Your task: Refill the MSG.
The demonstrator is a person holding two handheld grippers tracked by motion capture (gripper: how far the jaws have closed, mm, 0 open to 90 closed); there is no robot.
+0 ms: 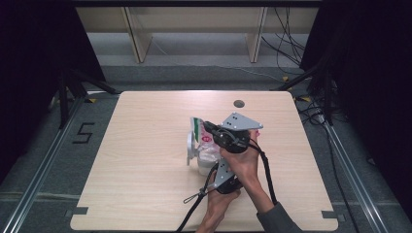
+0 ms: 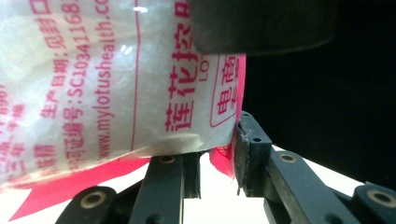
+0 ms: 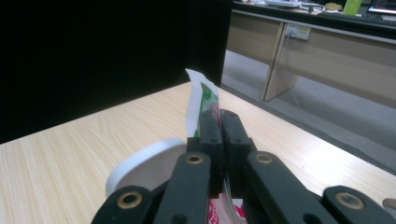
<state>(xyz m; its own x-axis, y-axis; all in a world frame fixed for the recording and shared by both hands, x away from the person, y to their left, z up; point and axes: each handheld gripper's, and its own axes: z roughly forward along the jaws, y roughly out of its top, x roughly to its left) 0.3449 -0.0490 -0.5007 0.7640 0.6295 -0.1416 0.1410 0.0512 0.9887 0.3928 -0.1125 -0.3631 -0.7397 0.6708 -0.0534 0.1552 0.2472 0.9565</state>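
Both grippers clamp one printed bag [image 2: 116, 88] over the table [image 1: 145, 194]: left gripper [image 2: 219, 158] pinches its lower edge, right gripper [image 3: 219, 140] its top strip. Beneath stands a white cup [image 3: 140, 163]. Uneven pulling could spill the contents.

Pink print is read on the clear bag [image 2: 93, 84] in the left gripper view: "mylotushealth.co", cut off at the edge, the code "SC1034116", also cut off, and Chinese characters including "莲花". A black "5" [image 1: 84, 132] is marked on the floor left of the desk.
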